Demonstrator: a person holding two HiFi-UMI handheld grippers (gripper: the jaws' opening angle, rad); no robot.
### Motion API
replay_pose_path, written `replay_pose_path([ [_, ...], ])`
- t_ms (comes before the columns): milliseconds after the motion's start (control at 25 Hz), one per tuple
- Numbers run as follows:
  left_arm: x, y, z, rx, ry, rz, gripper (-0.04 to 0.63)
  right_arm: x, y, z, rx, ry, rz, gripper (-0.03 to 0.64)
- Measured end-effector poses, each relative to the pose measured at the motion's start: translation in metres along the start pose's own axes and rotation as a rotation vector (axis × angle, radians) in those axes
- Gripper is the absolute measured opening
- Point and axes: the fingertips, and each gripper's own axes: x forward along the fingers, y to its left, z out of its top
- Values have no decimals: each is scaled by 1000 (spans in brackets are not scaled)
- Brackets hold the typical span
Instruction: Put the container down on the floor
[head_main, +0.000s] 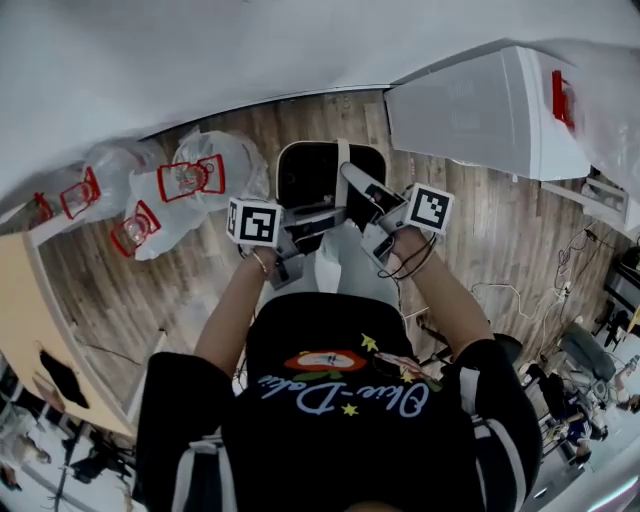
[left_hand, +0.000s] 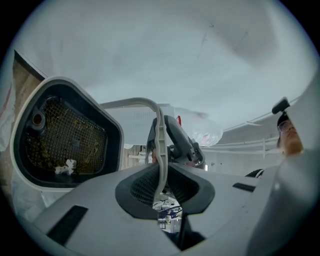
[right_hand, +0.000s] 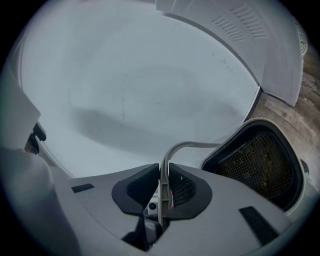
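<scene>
Both the left gripper (left_hand: 161, 184) and right gripper (right_hand: 164, 189) pinch the container (left_hand: 75, 135) by its handle (left_hand: 159, 136) (mouth up).

Wooden floor (head_main: 500, 230) met a white wall (head_main: 200, 50); against the wall lay clear bags (head_main: 190, 185) and a white cabinet (head_main: 470, 110).

Straight ahead of me the container (head_main: 330, 175) lies between my two grippers. Its handle (left_hand: 159, 140) runs between both pairs of jaws, the left gripper (left_hand: 161, 172) clamped on the near left and the right gripper (right_hand: 164, 182) on the near right. Scraps (left_hand: 65, 167) lie on the mesh inside it. Left of it, bags (head_main: 190, 185) rest on the floor (head_main: 500, 240). A boxy unit (head_main: 480, 115) stands to its right.
</scene>
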Motion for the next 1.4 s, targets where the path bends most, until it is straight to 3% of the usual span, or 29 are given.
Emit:
replay_pose_path([
  [440, 13, 70, 23, -14, -42, 39, 48, 42, -57, 14, -98, 151, -24, 52],
  [560, 20, 92, 28, -35, -84, 35, 54, 51, -74, 16, -55, 190, -21, 52],
  [800, 32, 141, 28, -40, -175, 51, 55, 68, -115, 14, -127, 283, 12, 51],
  [1000, 44, 171, 24, -73, -232, 35, 61, 69, -153, 10, -101, 319, -32, 51],
  [1120, 53, 186, 24, -88, -240, 36, 61, 73, -173, 13, -136, 341, -43, 51],
  [1400, 56, 230, 23, -88, -239, 88, 66, 83, -214, 9, -90, 347, -88, 51],
])
